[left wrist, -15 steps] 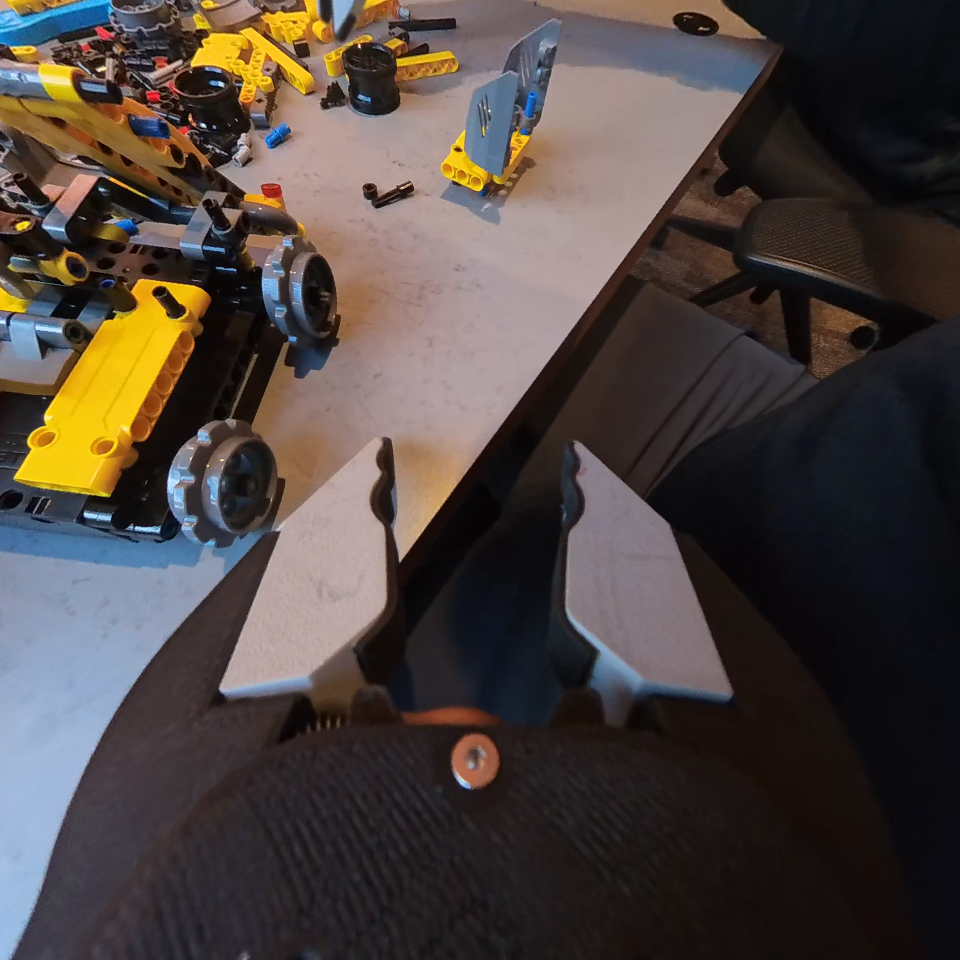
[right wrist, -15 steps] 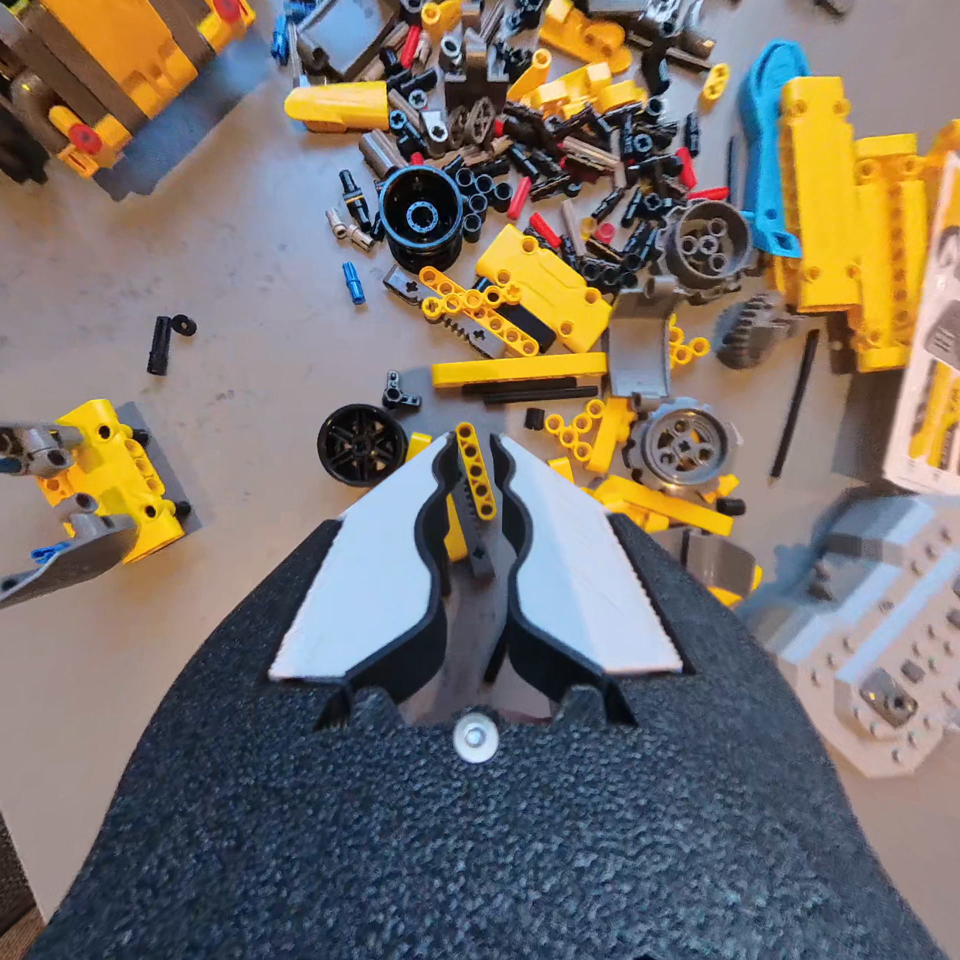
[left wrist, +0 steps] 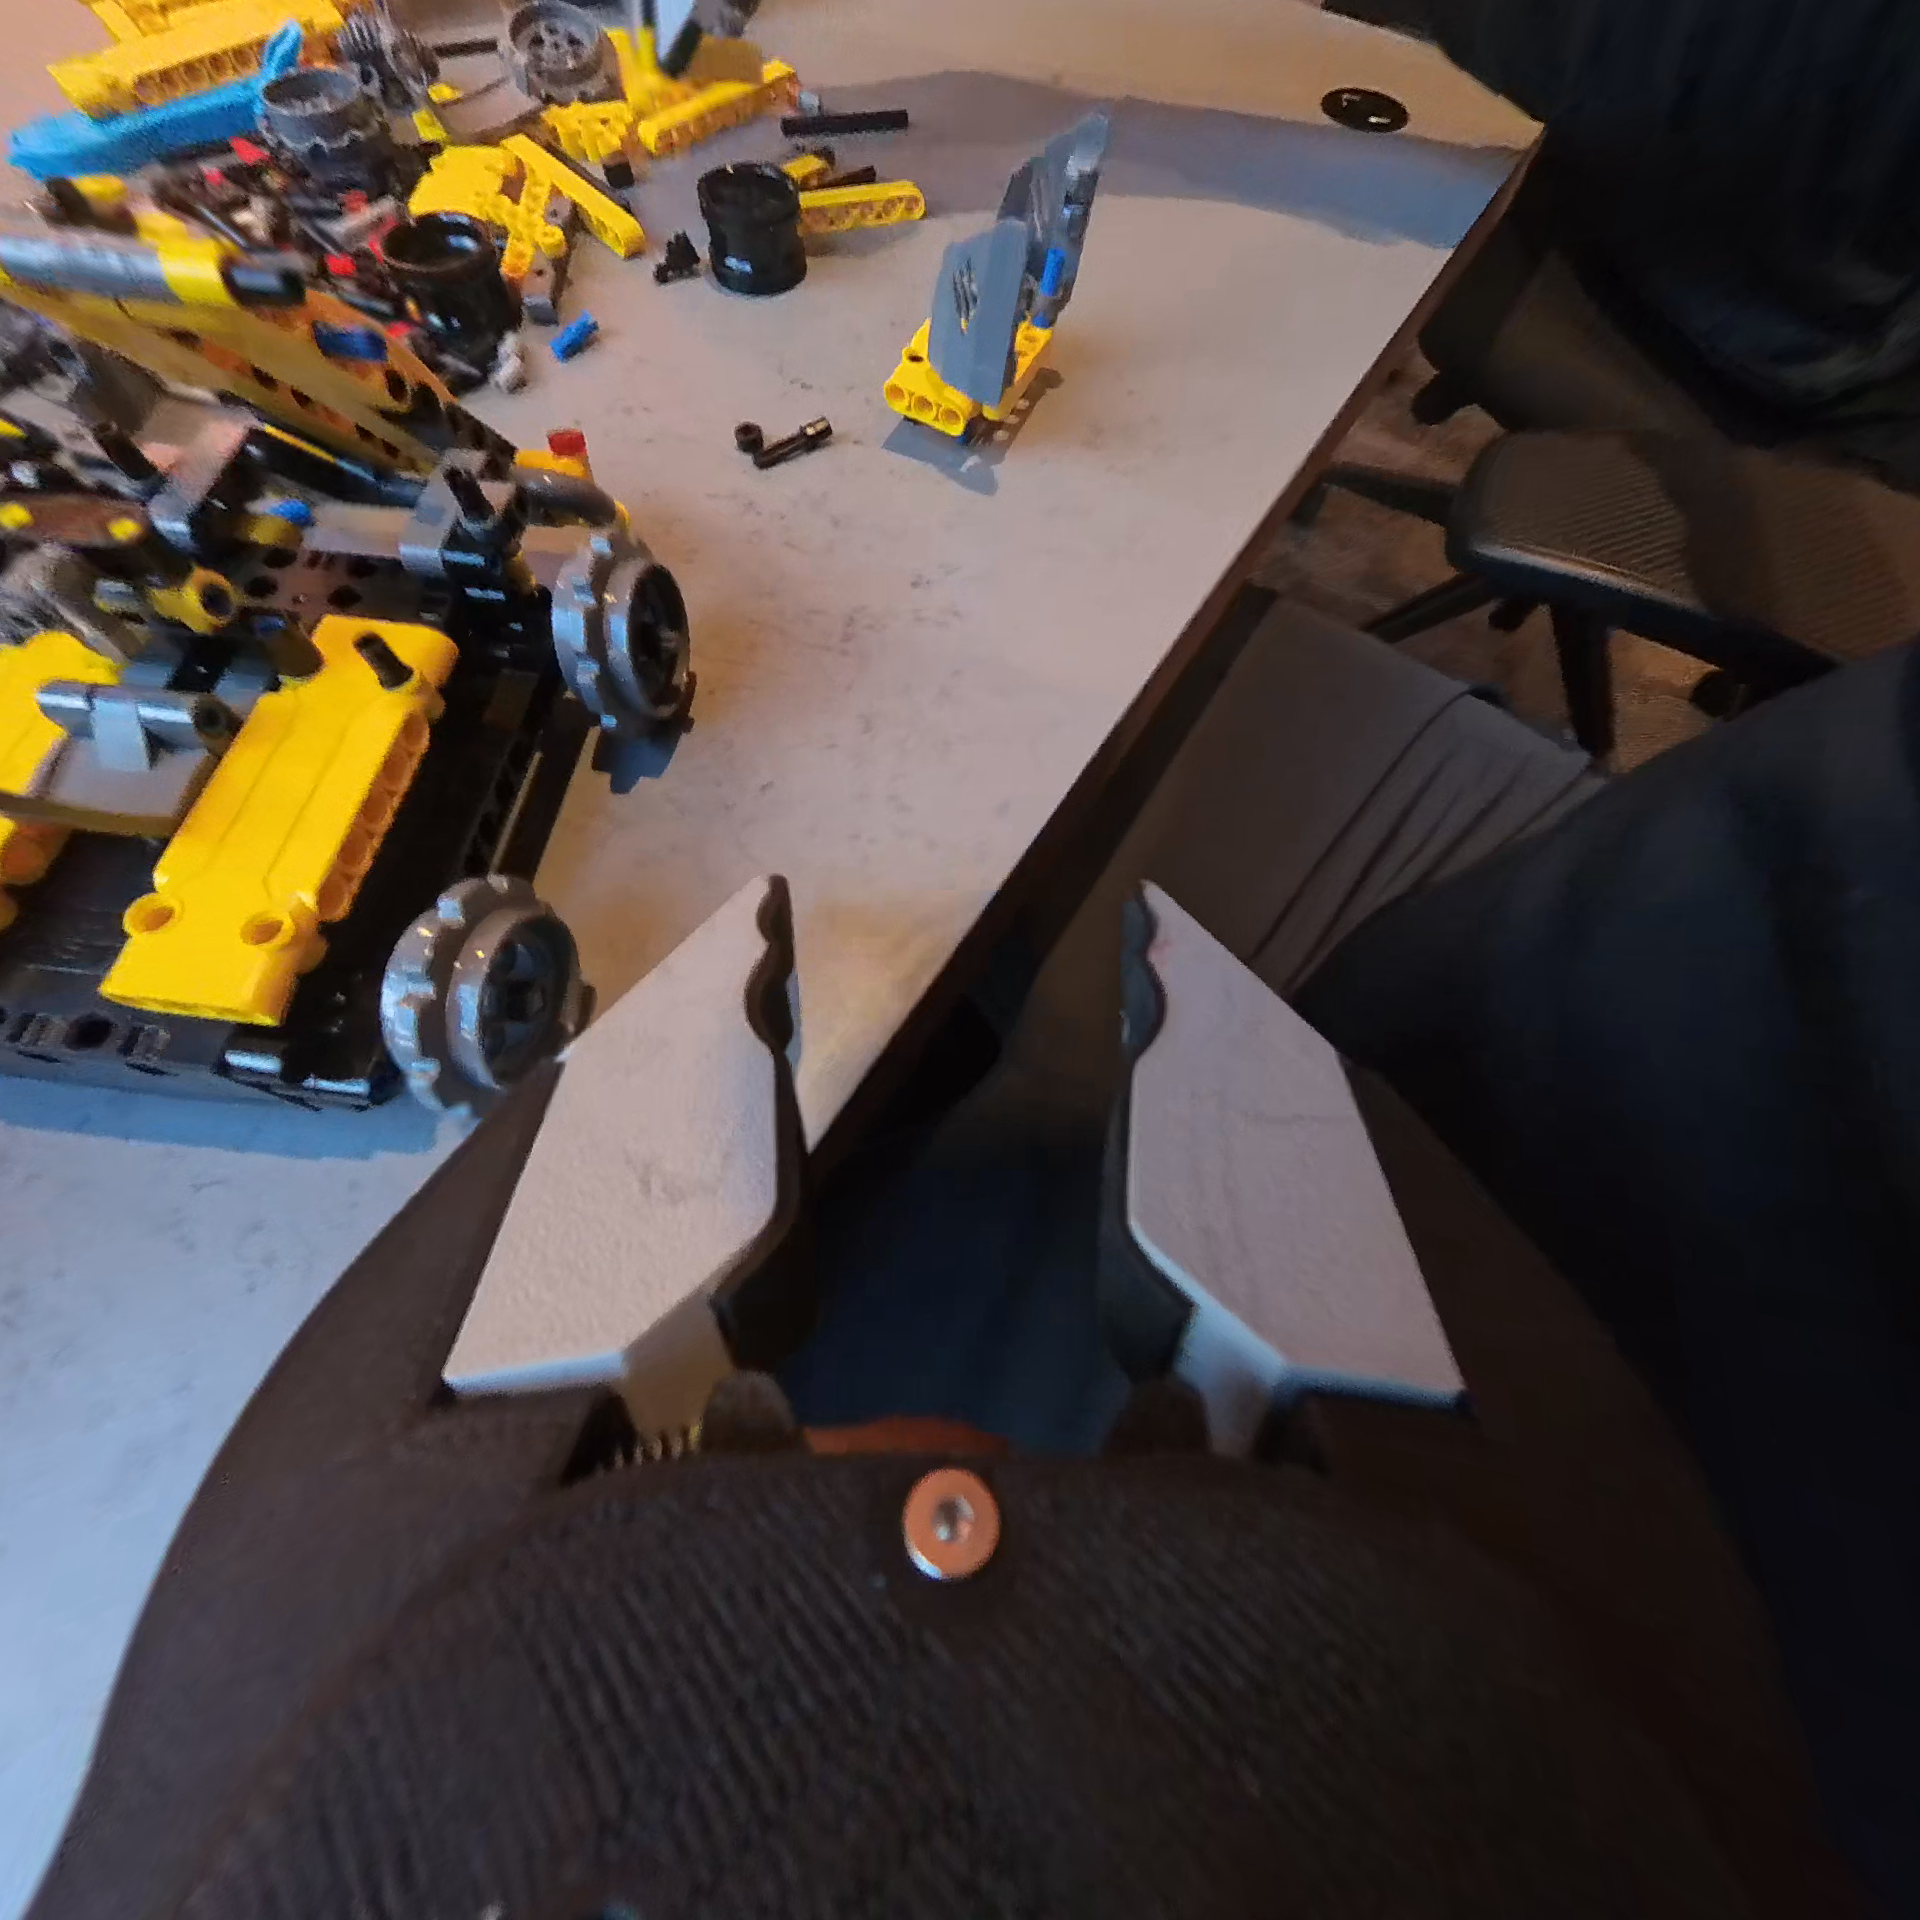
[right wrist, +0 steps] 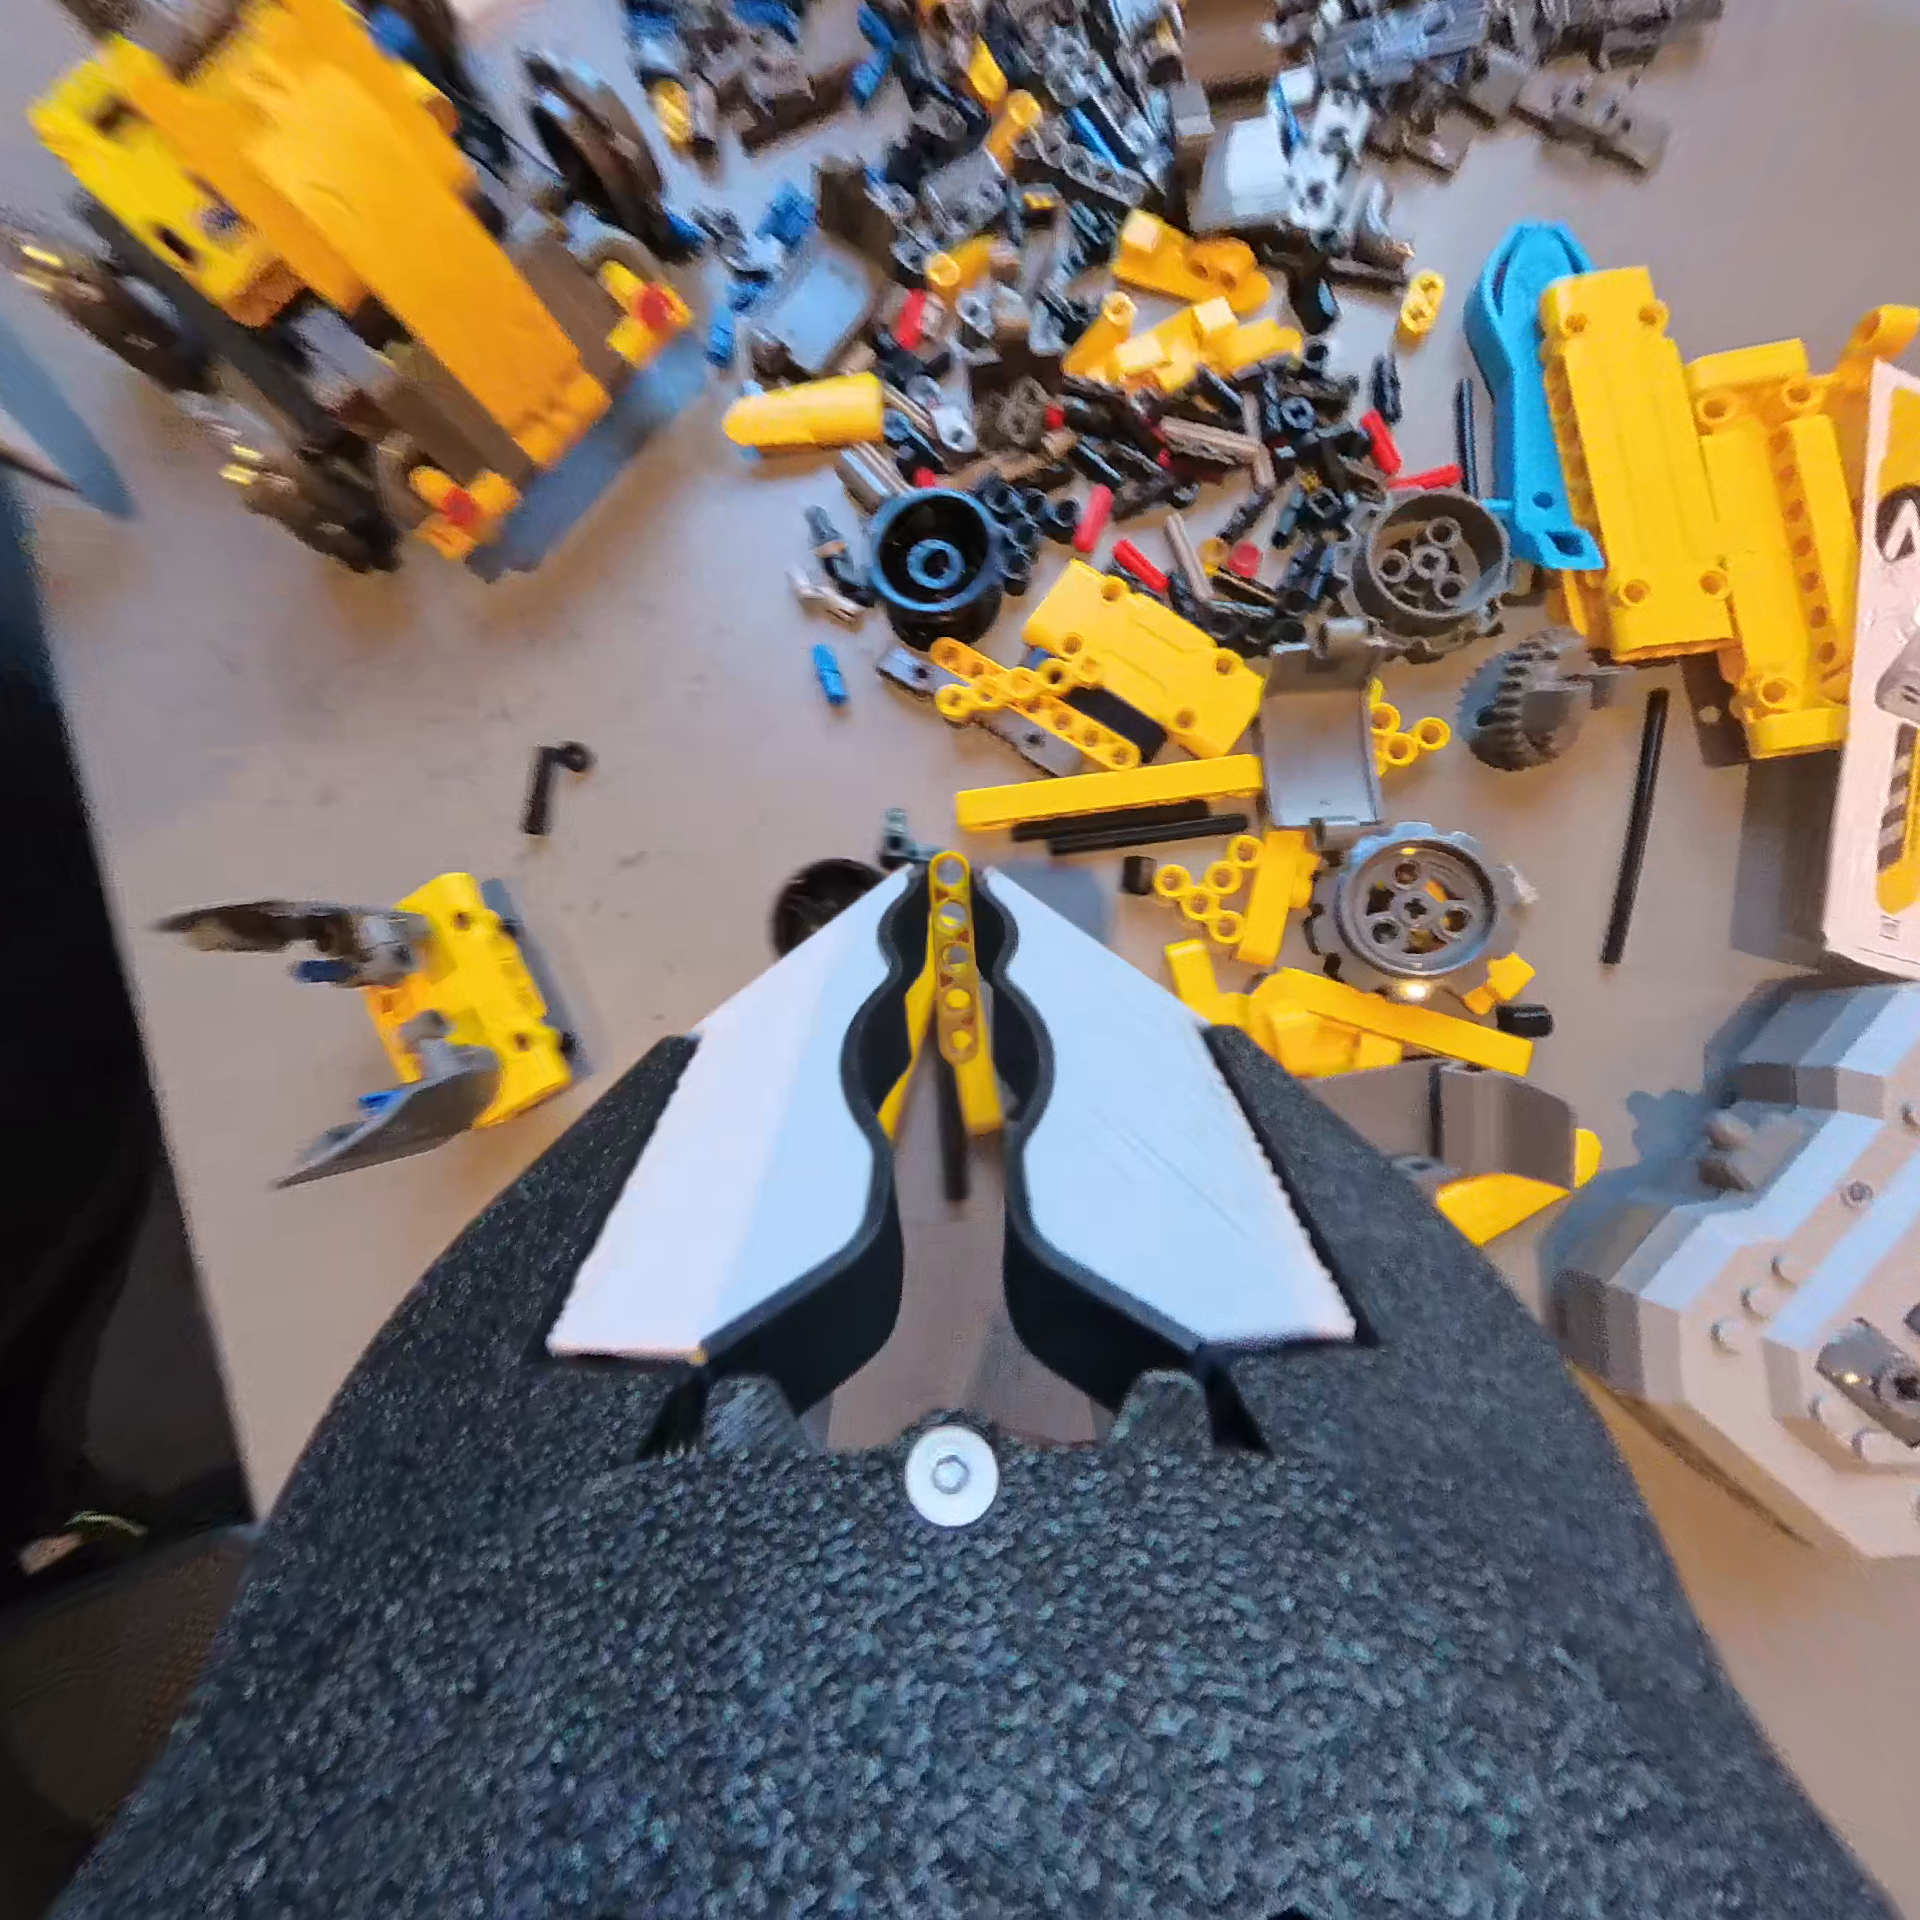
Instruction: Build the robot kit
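Observation:
My right gripper [right wrist: 948, 883] is shut on a thin yellow holed beam [right wrist: 954, 977], held above the table over the loose parts pile [right wrist: 1195, 582]; a black axle hangs with the beam between the fingers. My left gripper [left wrist: 956, 914] is open and empty, hovering at the table's front edge [left wrist: 1174, 665], beside the yellow and black vehicle model [left wrist: 260, 727] with grey toothed wheels [left wrist: 483, 992]. A small yellow and grey sub-assembly [left wrist: 977, 332] stands on the table; it also shows in the right wrist view [right wrist: 447, 997].
Black wheel hubs [right wrist: 935, 566], yellow panels [right wrist: 1662, 488], a blue curved piece [right wrist: 1522, 395], a grey toothed wheel [right wrist: 1413, 914], a large grey plate [right wrist: 1766, 1247] and a booklet [right wrist: 1881, 675] lie right. A person's leg [left wrist: 1610, 987] and a chair [left wrist: 1662, 520] sit beyond the table edge.
My right gripper has risen and pulled back with the yellow beam, so more of the pile shows. My left gripper stays open, its view shifted slightly.

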A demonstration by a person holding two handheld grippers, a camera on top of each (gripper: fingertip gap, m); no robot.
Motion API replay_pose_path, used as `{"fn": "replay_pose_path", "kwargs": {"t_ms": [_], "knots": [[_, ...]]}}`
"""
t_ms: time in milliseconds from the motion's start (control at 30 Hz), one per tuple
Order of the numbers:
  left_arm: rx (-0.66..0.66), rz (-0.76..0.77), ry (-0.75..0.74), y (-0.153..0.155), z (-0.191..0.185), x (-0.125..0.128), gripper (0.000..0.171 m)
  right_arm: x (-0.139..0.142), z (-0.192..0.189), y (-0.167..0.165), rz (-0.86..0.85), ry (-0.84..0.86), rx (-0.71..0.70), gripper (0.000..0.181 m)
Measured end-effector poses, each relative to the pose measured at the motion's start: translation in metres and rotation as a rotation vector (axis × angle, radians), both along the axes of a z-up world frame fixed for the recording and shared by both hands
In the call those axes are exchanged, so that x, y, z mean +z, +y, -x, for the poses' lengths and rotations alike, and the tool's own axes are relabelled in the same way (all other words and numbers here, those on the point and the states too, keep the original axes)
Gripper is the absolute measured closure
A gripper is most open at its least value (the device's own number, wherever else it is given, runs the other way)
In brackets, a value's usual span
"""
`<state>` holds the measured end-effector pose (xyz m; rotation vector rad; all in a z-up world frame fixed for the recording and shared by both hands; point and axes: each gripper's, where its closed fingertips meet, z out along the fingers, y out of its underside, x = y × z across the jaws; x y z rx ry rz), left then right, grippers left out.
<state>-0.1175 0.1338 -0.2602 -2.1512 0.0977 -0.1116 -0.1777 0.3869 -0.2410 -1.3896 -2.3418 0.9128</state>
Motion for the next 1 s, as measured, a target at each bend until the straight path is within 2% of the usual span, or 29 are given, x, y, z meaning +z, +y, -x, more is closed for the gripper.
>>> {"fn": "replay_pose_path", "kwargs": {"t_ms": [100, 200, 267, 400, 500, 633, 733, 833, 900, 1000], "knots": [[0.031, -0.035, 0.007, 0.017, 0.005, 0.016, 0.113, 0.030, -0.019, -0.032, 0.086, 0.077, 0.068, 0.174], [0.008, -0.080, -0.055, 0.046, -0.003, 0.039, 0.127, 0.063, -0.048, -0.088, 0.166, 0.168, 0.221, 0.174], [-0.047, -0.093, -0.086, 0.064, -0.014, 0.051, 0.133, 0.072, -0.064, -0.117, 0.136, 0.212, 0.296, 0.174], [-0.124, -0.154, -0.064, 0.092, -0.025, 0.076, 0.142, 0.072, -0.084, -0.150, 0.035, 0.251, 0.375, 0.174], [-0.182, -0.172, -0.054, 0.100, -0.034, 0.079, 0.149, 0.079, -0.089, -0.161, 0.054, 0.308, 0.370, 0.174], [-0.269, -0.232, -0.137, 0.104, -0.059, 0.084, 0.141, 0.122, -0.084, -0.168, 0.480, 0.423, 0.233, 0.174], [-0.270, -0.306, -0.224, 0.106, -0.064, 0.100, 0.139, 0.127, -0.092, -0.173, 0.653, 0.446, 0.219, 0.174], [-0.260, -0.327, -0.294, 0.106, -0.062, 0.109, 0.143, 0.122, -0.094, -0.178, 0.709, 0.450, 0.208, 0.174], [-0.274, -0.337, -0.316, 0.103, -0.064, 0.112, 0.163, 0.119, -0.095, -0.178, 0.710, 0.455, 0.199, 0.174], [-0.268, -0.315, -0.282, 0.104, -0.063, 0.106, 0.165, 0.113, -0.098, -0.176, 0.664, 0.442, 0.192, 0.172]]}}
